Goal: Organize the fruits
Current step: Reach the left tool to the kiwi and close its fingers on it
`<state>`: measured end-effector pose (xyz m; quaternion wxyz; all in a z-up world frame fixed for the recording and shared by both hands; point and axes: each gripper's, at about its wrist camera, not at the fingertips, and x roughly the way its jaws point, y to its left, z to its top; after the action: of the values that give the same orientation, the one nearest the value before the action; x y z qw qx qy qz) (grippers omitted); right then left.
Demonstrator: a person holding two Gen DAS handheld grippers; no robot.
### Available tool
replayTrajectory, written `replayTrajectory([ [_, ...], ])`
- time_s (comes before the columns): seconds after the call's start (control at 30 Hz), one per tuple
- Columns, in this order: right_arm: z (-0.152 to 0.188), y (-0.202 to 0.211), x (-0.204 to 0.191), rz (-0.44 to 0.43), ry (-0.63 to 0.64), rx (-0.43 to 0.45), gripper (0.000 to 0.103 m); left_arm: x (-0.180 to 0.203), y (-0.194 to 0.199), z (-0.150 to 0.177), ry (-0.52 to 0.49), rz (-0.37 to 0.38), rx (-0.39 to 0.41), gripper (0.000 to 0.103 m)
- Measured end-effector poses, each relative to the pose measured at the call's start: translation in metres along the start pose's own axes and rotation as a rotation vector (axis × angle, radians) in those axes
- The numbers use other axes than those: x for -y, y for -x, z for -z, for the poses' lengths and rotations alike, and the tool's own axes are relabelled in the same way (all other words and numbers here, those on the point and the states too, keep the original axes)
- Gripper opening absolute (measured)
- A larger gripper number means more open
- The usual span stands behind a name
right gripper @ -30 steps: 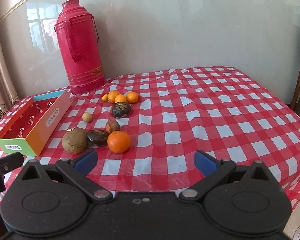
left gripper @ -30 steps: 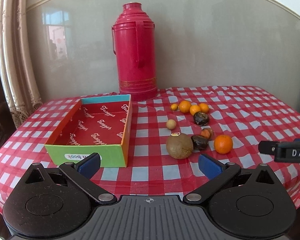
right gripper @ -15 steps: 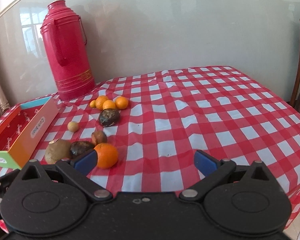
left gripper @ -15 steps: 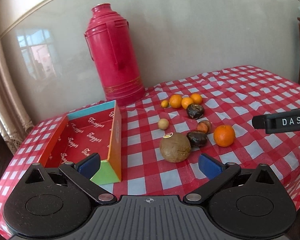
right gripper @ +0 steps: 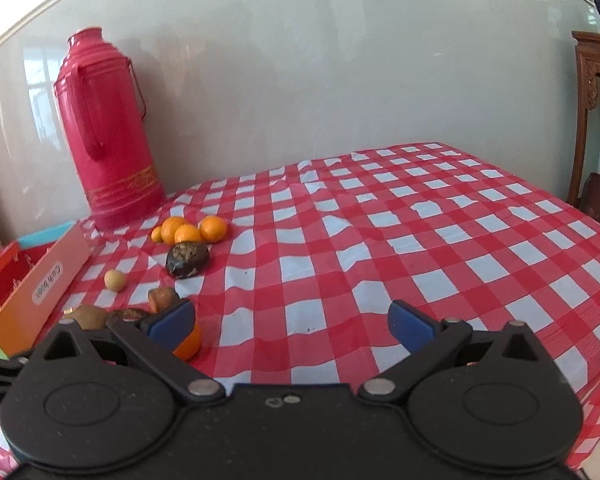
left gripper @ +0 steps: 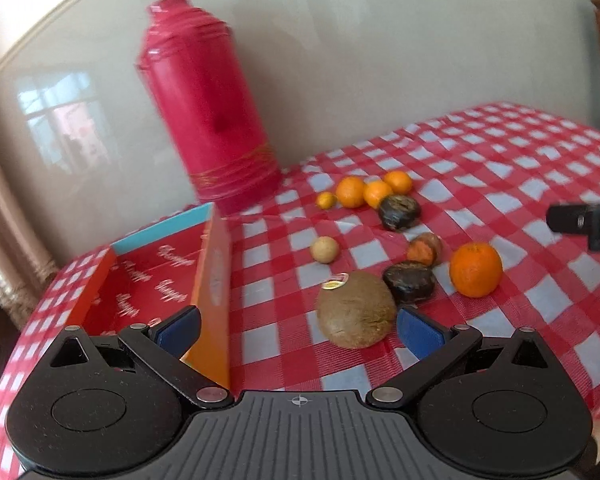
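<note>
On the table, under a red-and-white checked cloth, the scene is inspected from largest item to smallest.

Red thermos flask: upright at the wall, at 11 o'clock in the left wrist view. Not part of the task; to be left alone.

Open box: at 9 o'clock of the fruit cluster, interior bare, none of the fruit inside. Judged to be the destination.

Left hand-held gripper: fingers spread, holding nothing. The orange box wall stands beside its left pad; the brown kiwi-like fruit lies between the pads, just short of the right one.

Right hand-held gripper: fingers spread, empty, pointed at bare cloth. The large orange is partly hidden behind its left pad.

Smaller fruit: two dark shrivelled fruits, a cluster of small oranges at 12 o'clock, a brown-orange piece, and a pale round fruit.

Assessment: the step in hand appears to be picking the brown fruit with the left gripper. Recommended: shift slightly right to centre the fruit, keeping clear of the box wall and the dark fruit touching its right side; close gently across the widest part, as it may roll. Frame blur indicates motion; settle before closing.
</note>
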<state>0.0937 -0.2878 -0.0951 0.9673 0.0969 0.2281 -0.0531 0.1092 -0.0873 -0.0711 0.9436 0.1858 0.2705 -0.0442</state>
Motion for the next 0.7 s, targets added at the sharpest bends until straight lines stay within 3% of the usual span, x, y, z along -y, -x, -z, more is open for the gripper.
replayTrajectory([
  [0.37,0.004,-0.007,0.006,0.02,0.0,-0.01,0.097,0.01,-0.038,-0.011,-0.075,0.139,-0.04,0.102],
  [0.43,0.004,-0.007,0.007,0.02,-0.006,-0.007,0.097,0.011,-0.043,-0.011,-0.086,0.164,-0.058,0.077],
  [0.63,0.005,-0.008,0.008,0.017,-0.015,-0.015,0.097,0.012,-0.052,-0.007,-0.086,0.216,-0.087,0.054],
  [0.7,0.005,-0.009,0.007,0.017,-0.008,-0.018,0.097,0.012,-0.05,-0.006,-0.086,0.213,-0.084,0.053],
])
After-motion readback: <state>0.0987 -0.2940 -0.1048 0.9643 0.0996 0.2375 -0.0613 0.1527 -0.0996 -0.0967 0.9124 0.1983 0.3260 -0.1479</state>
